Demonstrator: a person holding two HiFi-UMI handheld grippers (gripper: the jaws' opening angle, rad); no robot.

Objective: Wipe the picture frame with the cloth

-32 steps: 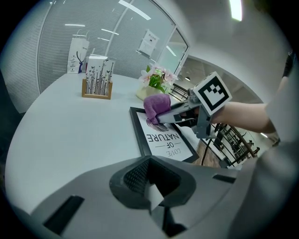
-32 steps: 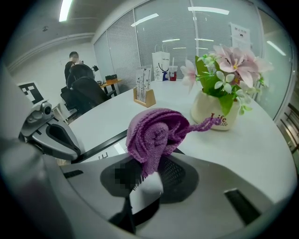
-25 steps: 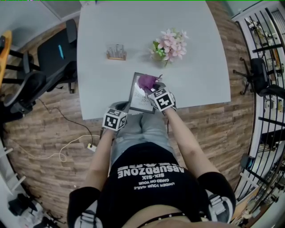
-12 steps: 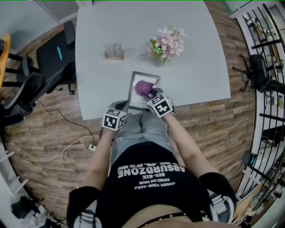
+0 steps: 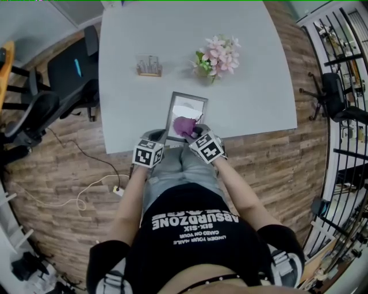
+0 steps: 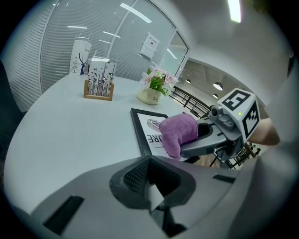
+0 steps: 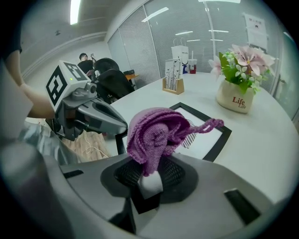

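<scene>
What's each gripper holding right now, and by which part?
Right gripper pinches the purple cloth by its bunched lower end. Left gripper is shut, with nothing visibly held.

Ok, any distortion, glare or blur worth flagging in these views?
Head view: heavy fisheye bows the table edges, otherwise sharp. Left gripper view: dark vignette, ceiling light blown out. Right gripper view: same vignette, cloth crisp.

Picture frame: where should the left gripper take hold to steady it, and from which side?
The picture frame lies flat, so only an edge can be pinched, and the cloth covers its near end: probably grip the left border, from the left.
</scene>
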